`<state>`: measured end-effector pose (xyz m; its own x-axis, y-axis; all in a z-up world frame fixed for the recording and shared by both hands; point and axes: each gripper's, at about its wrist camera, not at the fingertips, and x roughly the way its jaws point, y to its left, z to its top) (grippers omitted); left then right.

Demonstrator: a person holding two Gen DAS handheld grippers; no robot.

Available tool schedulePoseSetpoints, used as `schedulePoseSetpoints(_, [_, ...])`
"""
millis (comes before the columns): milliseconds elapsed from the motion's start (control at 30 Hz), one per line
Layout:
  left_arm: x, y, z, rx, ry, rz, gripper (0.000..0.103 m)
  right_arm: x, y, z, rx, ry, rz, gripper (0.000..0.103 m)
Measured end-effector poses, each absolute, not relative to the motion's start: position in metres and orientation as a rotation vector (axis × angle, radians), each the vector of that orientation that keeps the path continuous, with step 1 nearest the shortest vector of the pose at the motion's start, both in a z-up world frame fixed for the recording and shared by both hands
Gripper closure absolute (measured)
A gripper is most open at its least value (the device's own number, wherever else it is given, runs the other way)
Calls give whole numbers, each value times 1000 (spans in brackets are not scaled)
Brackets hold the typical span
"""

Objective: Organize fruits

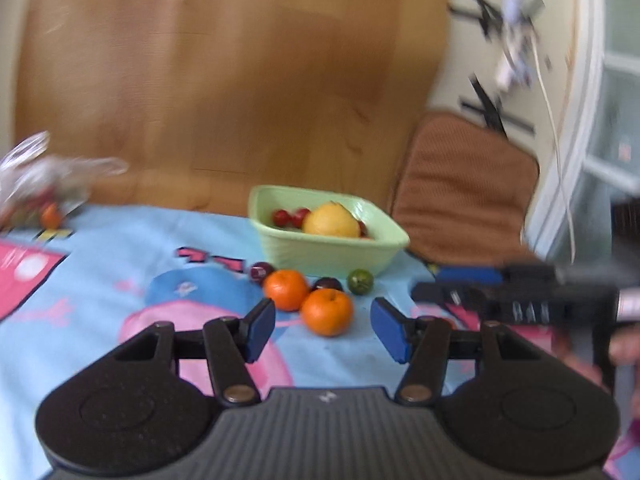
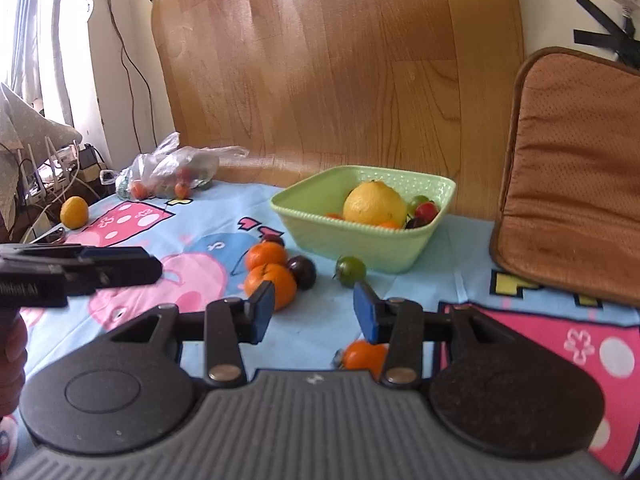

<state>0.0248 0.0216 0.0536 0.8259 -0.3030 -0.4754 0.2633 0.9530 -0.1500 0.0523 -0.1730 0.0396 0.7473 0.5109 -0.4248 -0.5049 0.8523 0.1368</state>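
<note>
A light green basket [image 1: 320, 254] [image 2: 352, 240] stands on the cartoon cloth and holds a big yellow fruit [image 1: 331, 221] [image 2: 374, 203] and small red ones [image 1: 289, 217]. In front of it lie two oranges [image 1: 327, 312] [image 1: 285, 289] [image 2: 272, 284], dark plums [image 1: 261, 271] [image 2: 302, 271] and a green fruit [image 1: 360, 281] [image 2: 350, 269]. My left gripper [image 1: 323, 330] is open and empty, just short of the nearer orange. My right gripper [image 2: 314, 312] is open and empty, with a small orange fruit [image 2: 362, 356] under its right finger.
A plastic bag with fruit [image 2: 172, 172] [image 1: 36, 184] lies at the cloth's far left, a loose yellow fruit [image 2: 74, 212] beside it. A brown cushion [image 2: 568, 176] [image 1: 460, 196] leans at the right. A wooden board [image 2: 340, 60] stands behind. Cables [image 2: 48, 188] lie at far left.
</note>
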Motion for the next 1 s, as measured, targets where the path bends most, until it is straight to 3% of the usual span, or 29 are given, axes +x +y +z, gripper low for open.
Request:
schedulePoseSetpoints(300, [73, -15, 28, 20, 613, -276, 48, 123, -169, 26, 78, 633, 602, 57])
schedulePoseSetpoints(467, [80, -12, 19, -16, 641, -265, 61, 141, -154, 15, 27, 687, 616, 58])
schedulePoseSetpoints(500, [79, -9, 19, -31, 637, -269, 61, 141, -153, 14, 27, 677, 620, 60])
schedulePoseSetpoints(533, [77, -8, 20, -37, 631, -259, 61, 140, -152, 14, 20, 677, 625, 71])
schedulePoseSetpoints(567, [73, -7, 21, -46, 627, -249, 61, 138, -153, 15, 25, 675, 626, 75])
schedulePoseSetpoints(767, [48, 9, 54, -150, 535, -328, 61, 101, -175, 35, 100, 574, 684, 75])
schedulePoseSetpoints(1000, [126, 10, 92, -84, 494, -319, 61, 133, -186, 63, 142, 432, 581, 75])
